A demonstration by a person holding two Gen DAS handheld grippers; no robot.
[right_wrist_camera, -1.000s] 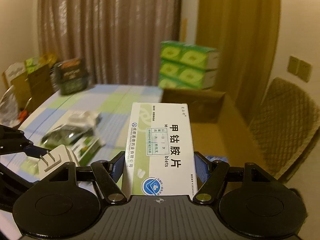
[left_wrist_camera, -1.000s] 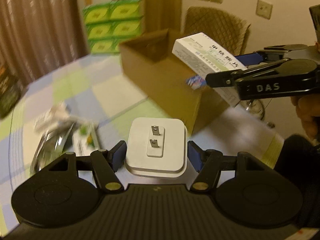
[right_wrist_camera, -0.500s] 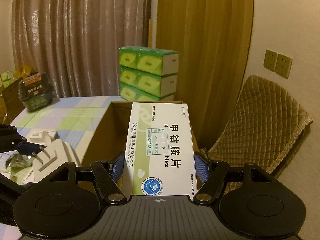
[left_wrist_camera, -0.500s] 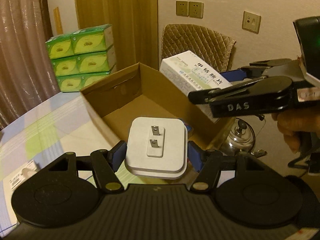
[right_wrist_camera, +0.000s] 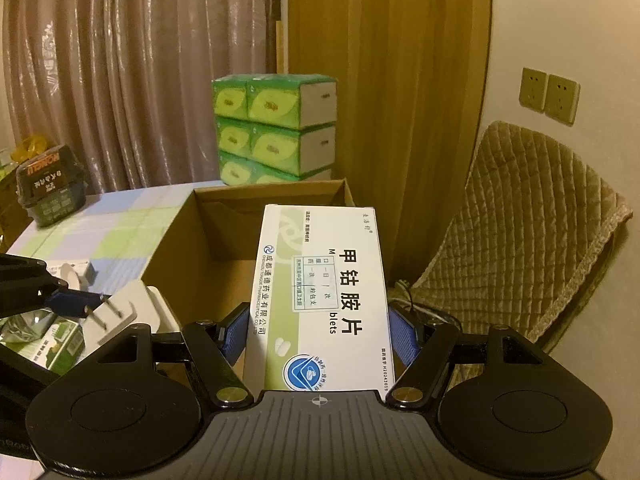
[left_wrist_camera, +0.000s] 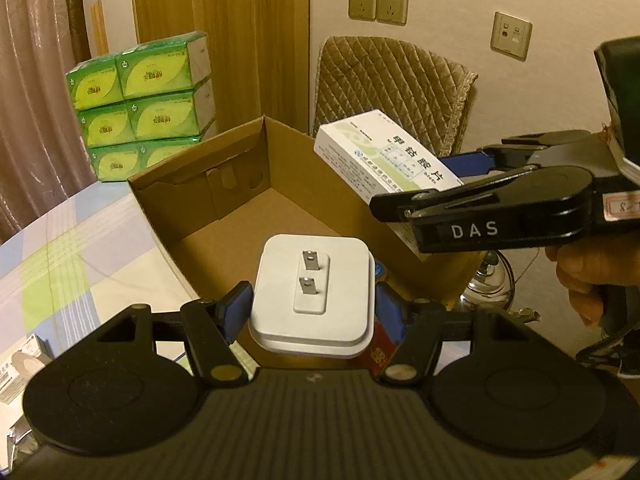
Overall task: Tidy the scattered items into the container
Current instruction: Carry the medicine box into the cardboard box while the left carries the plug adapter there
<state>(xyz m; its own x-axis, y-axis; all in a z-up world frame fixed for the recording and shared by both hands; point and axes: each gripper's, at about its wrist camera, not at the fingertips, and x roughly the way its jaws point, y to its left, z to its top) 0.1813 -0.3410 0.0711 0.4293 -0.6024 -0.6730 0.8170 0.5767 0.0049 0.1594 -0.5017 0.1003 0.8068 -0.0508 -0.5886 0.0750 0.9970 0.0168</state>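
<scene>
Cardboard box (left_wrist_camera: 240,184) sits at the table edge, both grippers hanging right over it. Left gripper (left_wrist_camera: 312,308) is clamped on a white plug adapter (left_wrist_camera: 312,292), prongs facing up. Right gripper (right_wrist_camera: 316,332) is pinching a white medicine carton (right_wrist_camera: 320,292) by its sides, above the box's open top. A red-and-blue thing shows low in the box, can't tell what. So I'd say two items are about to be dropped in. A green packet (right_wrist_camera: 60,340), a foil pouch (right_wrist_camera: 24,324) and a small white plug (right_wrist_camera: 76,272) lie on the checked tablecloth (right_wrist_camera: 120,236), so more trips are needed.
</scene>
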